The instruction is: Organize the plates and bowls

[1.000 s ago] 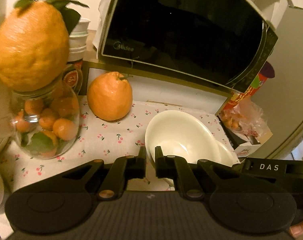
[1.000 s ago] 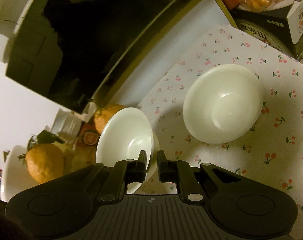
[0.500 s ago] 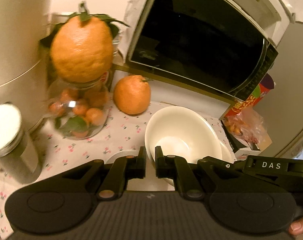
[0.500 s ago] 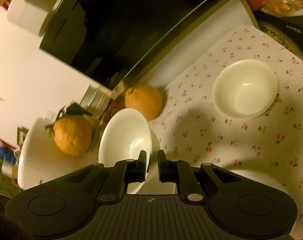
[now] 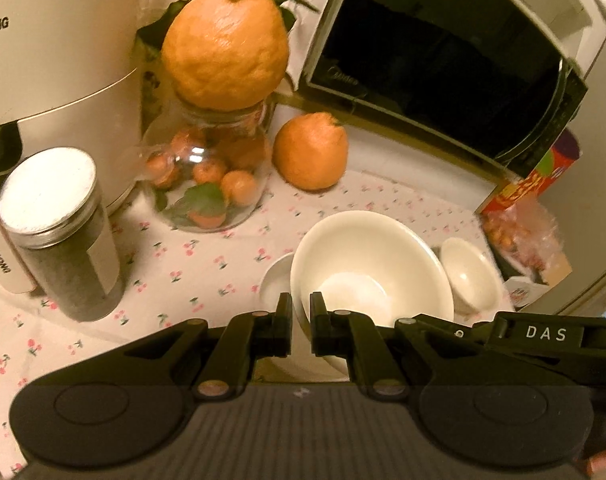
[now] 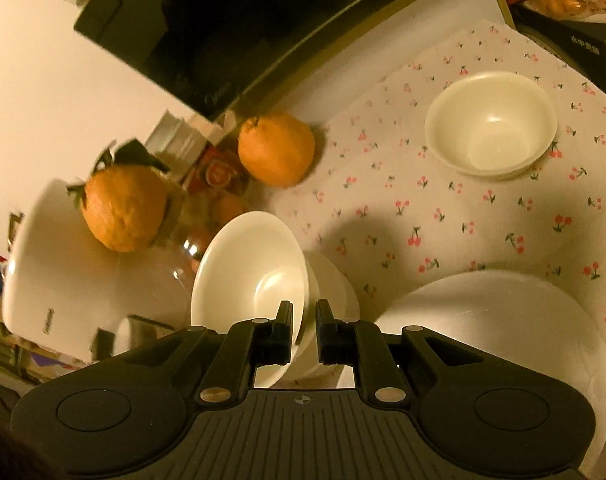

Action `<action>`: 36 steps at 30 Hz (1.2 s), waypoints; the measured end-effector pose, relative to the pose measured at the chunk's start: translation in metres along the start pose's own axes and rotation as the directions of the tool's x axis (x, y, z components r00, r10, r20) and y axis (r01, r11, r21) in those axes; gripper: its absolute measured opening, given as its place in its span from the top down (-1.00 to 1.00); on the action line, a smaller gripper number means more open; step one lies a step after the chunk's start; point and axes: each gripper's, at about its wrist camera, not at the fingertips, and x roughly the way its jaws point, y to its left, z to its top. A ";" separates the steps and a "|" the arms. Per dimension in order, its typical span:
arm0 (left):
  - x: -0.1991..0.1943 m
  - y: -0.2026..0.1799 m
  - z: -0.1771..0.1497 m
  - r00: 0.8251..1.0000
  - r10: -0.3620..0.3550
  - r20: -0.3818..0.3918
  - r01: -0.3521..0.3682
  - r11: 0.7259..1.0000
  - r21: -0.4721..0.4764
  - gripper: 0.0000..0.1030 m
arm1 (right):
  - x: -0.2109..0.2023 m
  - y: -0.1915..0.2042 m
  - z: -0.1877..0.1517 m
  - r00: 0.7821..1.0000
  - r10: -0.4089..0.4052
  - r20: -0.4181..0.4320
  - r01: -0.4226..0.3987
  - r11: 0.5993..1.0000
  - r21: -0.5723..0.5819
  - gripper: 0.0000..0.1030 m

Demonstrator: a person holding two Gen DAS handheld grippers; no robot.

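Left wrist view: the left gripper [image 5: 301, 328] pinches the rim of a white bowl [image 5: 369, 264] above the cherry-print cloth [image 5: 191, 264], near a glass jar [image 5: 207, 184] of small oranges and a microwave [image 5: 443, 64]

Right wrist view: the right gripper [image 6: 304, 330] clamps the rim of a tilted bowl [image 6: 249, 276]; a second bowl [image 6: 491, 122] sits farther back on the cloth, a large plate [image 6: 503, 320] nearer, at lower right
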 end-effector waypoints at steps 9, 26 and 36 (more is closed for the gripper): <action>0.004 0.009 -0.001 0.999 0.037 -0.032 -0.037 0.999 -0.008 0.86 | 0.016 0.004 -0.009 0.999 -0.021 -0.043 0.020 1.000 -0.015 0.72; 0.017 0.010 -0.004 0.997 0.058 -0.046 -0.058 0.998 -0.005 0.85 | 0.026 0.000 -0.009 0.998 -0.042 -0.054 0.042 0.999 -0.011 0.72; 0.022 0.011 -0.006 0.996 0.063 -0.059 -0.063 0.998 -0.001 0.84 | 0.027 -0.001 -0.008 0.997 -0.042 -0.059 0.041 0.999 -0.016 0.70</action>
